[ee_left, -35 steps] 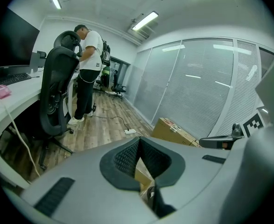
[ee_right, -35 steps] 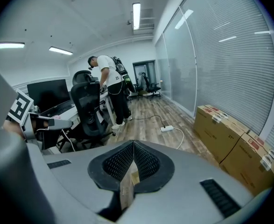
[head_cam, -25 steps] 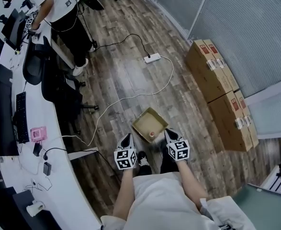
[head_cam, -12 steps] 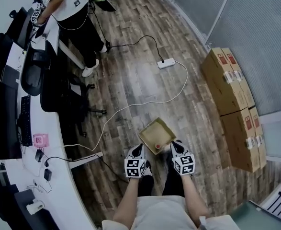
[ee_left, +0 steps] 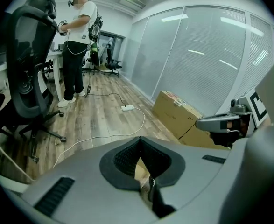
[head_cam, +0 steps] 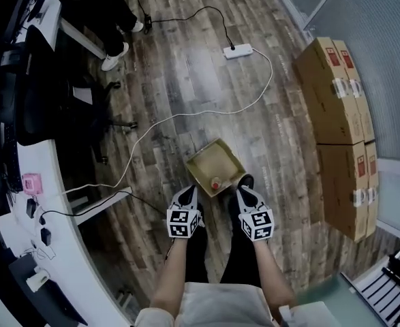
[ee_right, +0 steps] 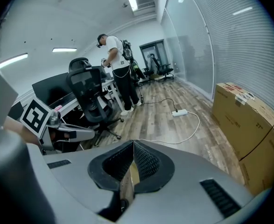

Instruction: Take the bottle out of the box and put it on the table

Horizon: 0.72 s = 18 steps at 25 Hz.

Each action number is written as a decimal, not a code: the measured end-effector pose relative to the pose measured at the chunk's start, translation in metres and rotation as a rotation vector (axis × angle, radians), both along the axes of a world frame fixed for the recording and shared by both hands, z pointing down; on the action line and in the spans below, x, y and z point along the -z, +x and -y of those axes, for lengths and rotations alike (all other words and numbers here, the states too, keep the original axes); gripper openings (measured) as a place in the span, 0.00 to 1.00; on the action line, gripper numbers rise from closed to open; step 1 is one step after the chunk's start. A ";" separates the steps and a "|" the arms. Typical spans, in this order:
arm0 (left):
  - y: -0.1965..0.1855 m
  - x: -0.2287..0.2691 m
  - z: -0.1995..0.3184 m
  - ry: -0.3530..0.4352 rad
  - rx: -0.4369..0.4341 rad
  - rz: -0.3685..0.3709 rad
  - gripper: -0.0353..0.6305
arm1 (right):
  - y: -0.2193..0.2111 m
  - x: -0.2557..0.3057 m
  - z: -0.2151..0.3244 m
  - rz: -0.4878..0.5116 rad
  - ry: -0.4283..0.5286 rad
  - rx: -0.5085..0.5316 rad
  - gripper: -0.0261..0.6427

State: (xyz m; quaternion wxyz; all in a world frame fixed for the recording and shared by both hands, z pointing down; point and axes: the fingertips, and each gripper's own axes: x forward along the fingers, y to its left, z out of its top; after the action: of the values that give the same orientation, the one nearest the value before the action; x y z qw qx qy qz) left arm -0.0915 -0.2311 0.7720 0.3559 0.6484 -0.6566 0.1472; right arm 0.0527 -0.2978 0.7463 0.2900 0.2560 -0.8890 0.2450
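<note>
An open cardboard box (head_cam: 210, 161) lies on the wooden floor just ahead of the person's feet. Inside it, by the near edge, stands a small bottle (head_cam: 215, 182) with a reddish cap. My left gripper (head_cam: 189, 192) hovers at the box's near-left corner and my right gripper (head_cam: 244, 191) at its near-right corner, neither touching it. In the left gripper view the jaws meet at their tips (ee_left: 139, 139), with only a sliver of box (ee_left: 140, 166) showing behind them. The right gripper view shows the same: tips together (ee_right: 133, 143), nothing held.
A white power strip (head_cam: 238, 50) and its cable (head_cam: 186, 114) trail across the floor beyond the box. Stacked cartons (head_cam: 339, 94) line the right wall. A curved white desk (head_cam: 29, 230) and a black office chair (head_cam: 43, 107) stand left. Another person (ee_left: 76, 41) stands by the desk.
Both grippers have sunk toward the floor and come closer to the box's near edge, jaws still together. The head view has tilted further down.
</note>
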 end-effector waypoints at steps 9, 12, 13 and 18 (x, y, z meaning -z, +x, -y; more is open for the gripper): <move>0.033 -0.120 -0.017 -0.122 -0.026 -0.031 0.07 | 0.029 -0.101 -0.002 -0.039 -0.072 0.027 0.10; 0.040 -0.146 -0.017 -0.129 -0.030 -0.045 0.07 | 0.036 -0.133 -0.002 -0.055 -0.084 0.047 0.10; 0.041 -0.154 -0.015 -0.124 -0.027 -0.050 0.07 | 0.038 -0.142 -0.001 -0.060 -0.085 0.053 0.10; 0.060 -0.199 -0.008 -0.132 -0.086 -0.046 0.07 | 0.049 -0.181 0.003 -0.074 -0.093 0.063 0.10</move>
State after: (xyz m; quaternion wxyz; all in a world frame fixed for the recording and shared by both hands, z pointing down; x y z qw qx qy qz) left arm -0.0314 -0.2229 0.9706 0.4062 0.6544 -0.6087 0.1902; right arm 0.1012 -0.3008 0.9273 0.3417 0.2227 -0.8731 0.2671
